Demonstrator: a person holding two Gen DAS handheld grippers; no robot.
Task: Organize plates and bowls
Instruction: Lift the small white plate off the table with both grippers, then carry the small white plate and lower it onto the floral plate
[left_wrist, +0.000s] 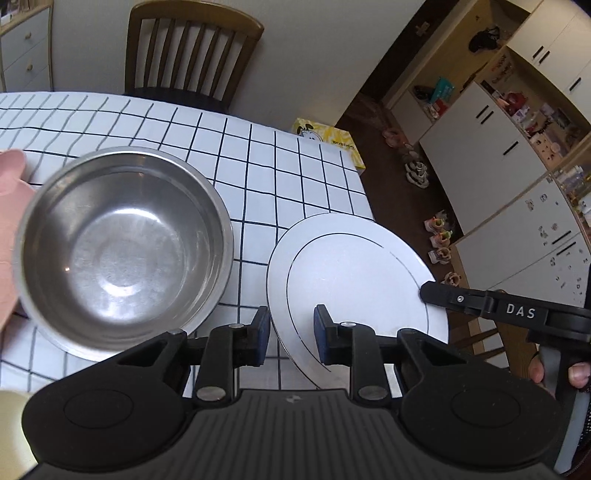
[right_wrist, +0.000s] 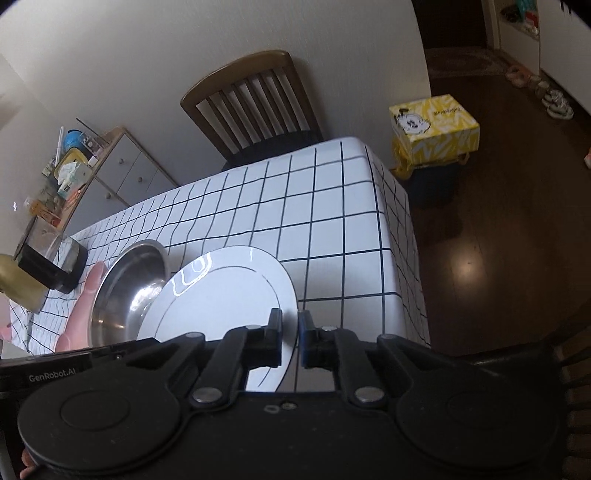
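plate (left_wrist: 354, 273) clear of checked table (left_wrist: 295, 177), tilted | left gripper (left_wrist: 291, 336) clamps its near rim, right gripper (right_wrist: 290, 339) its right rim, sharing the load | steel bowl (left_wrist: 122, 251) just left of plate, steadied by a bare hand (right_wrist: 83, 306), likely to stack

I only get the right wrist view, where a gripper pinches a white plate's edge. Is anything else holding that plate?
Observer: Yes. The left gripper clamps the white plate at another part of its rim, apart from the right gripper.
Operator: Is anything inside the metal bowl?
Observer: No. The left wrist view looks straight into the metal bowl, and it is empty.
Operator: What lies past the table's end?
Observer: Tall white cupboards with black handles, and cluttered shelves between them.
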